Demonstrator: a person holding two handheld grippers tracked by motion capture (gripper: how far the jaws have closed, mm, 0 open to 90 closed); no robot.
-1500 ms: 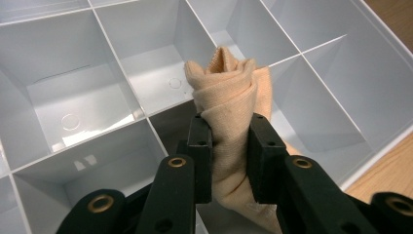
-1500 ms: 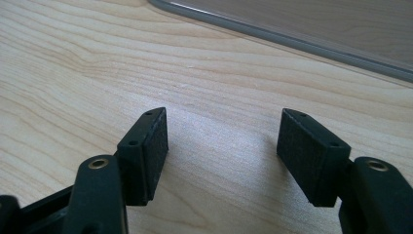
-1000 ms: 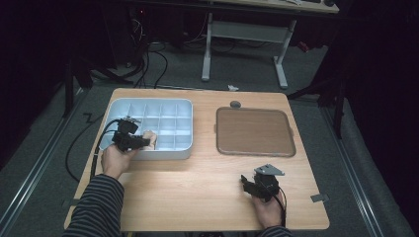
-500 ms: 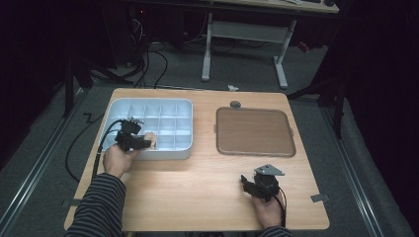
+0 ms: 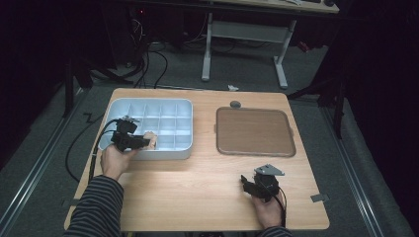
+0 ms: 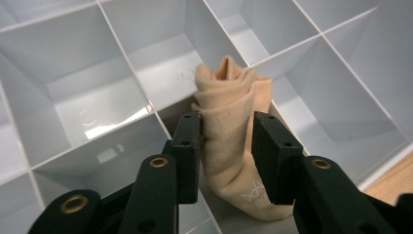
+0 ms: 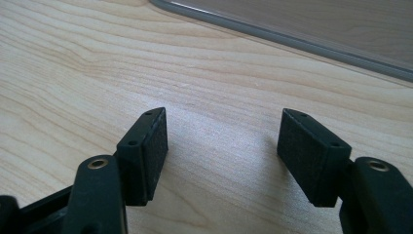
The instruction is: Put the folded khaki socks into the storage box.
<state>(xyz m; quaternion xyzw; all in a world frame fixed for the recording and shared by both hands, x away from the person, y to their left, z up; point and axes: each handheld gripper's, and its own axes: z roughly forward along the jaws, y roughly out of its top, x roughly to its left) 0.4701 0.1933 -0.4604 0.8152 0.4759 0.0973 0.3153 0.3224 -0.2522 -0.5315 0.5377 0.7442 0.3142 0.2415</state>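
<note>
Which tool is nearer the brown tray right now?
Right. The right tool sits on the table just in front of the brown tray, jaws open. The left tool is across the table at the white organizer, gripping a beige cloth.

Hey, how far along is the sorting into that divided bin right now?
Done: nothing looks stowed yet; the divided bin cells in view are bare. In hand: the left tongs grip a rolled beige cloth, its lower end down in a front cell. Left: letting it go. The right tongs rest open over the table near the brown tray.
</note>
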